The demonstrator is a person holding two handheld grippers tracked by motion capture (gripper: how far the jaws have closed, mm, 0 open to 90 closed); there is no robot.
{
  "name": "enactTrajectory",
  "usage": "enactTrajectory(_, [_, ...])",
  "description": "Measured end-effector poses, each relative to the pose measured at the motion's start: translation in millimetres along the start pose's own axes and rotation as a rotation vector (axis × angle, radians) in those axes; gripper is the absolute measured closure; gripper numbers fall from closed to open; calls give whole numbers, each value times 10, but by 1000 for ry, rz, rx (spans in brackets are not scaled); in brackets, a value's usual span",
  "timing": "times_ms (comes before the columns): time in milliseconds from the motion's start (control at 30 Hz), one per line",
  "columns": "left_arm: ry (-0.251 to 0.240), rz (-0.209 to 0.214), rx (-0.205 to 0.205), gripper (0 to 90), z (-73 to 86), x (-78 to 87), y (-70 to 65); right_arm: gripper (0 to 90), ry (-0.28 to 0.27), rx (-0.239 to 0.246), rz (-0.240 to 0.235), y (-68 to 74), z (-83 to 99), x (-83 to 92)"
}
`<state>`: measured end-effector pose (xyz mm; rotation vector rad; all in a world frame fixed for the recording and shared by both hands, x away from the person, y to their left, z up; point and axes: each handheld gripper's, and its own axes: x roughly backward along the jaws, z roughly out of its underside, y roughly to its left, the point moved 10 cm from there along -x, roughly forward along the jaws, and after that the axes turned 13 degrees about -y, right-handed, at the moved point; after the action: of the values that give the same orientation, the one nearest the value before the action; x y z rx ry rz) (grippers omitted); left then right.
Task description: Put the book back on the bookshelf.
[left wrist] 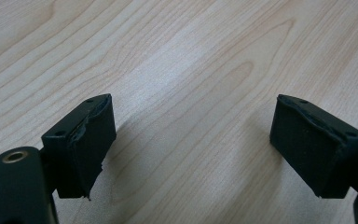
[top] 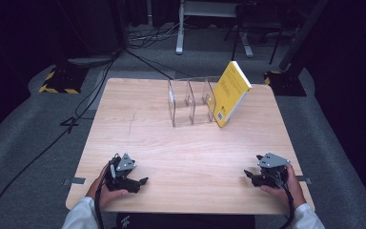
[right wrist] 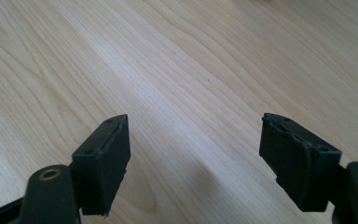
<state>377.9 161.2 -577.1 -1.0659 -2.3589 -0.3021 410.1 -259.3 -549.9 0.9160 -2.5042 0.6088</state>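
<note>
Your left gripper [top: 140,181] sits low over the near left part of the wooden table [top: 181,157], held in your left hand [top: 106,192]. Its jaws stand wide apart with nothing between them; in the left gripper view [left wrist: 193,154] you see bare wood grain in the gap.

Your right gripper [top: 247,175] is at the near right of the table, in your right hand [top: 281,183], pointing in toward the middle. Its jaws are also spread wide and hold nothing, and the right gripper view [right wrist: 196,161] shows plain tabletop between the two pads.

The yellow book [top: 229,93] is well apart from both grippers, at the far side of the table, right of centre. It stands tilted, leaning to the right, with its lower edge at the right end of the clear acrylic divider rack [top: 190,101]. The rack's other compartments, to the left of the book, are empty.
</note>
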Motion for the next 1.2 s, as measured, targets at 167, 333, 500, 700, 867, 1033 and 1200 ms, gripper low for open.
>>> enactTrajectory(167, [1, -1, -3, 149, 0, 1, 3, 252, 1, -63, 3, -10, 163, 83])
enactTrajectory(333, [-1, -3, -1, 148, -2, -2, 2, 249, -3, -112, 3, -28, 290, 160])
enactTrajectory(500, [1, -5, 7, 148, -3, -6, -2, 246, -34, -188, -5, -43, 380, 246])
enactTrajectory(700, [1, -6, 7, 148, -4, -7, -2, 225, -29, -277, -4, -82, 462, 301])
enactTrajectory(867, [1, -6, 7, 148, -4, -9, -1, 223, -24, -302, 1, -120, 508, 343])
enactTrajectory(1033, [1, -7, 8, 148, -4, -9, -3, 222, -24, -301, 1, -118, 508, 342])
enactTrajectory(1200, [1, -6, 7, 148, -4, -9, -1, 220, -24, -301, 2, -119, 508, 342])
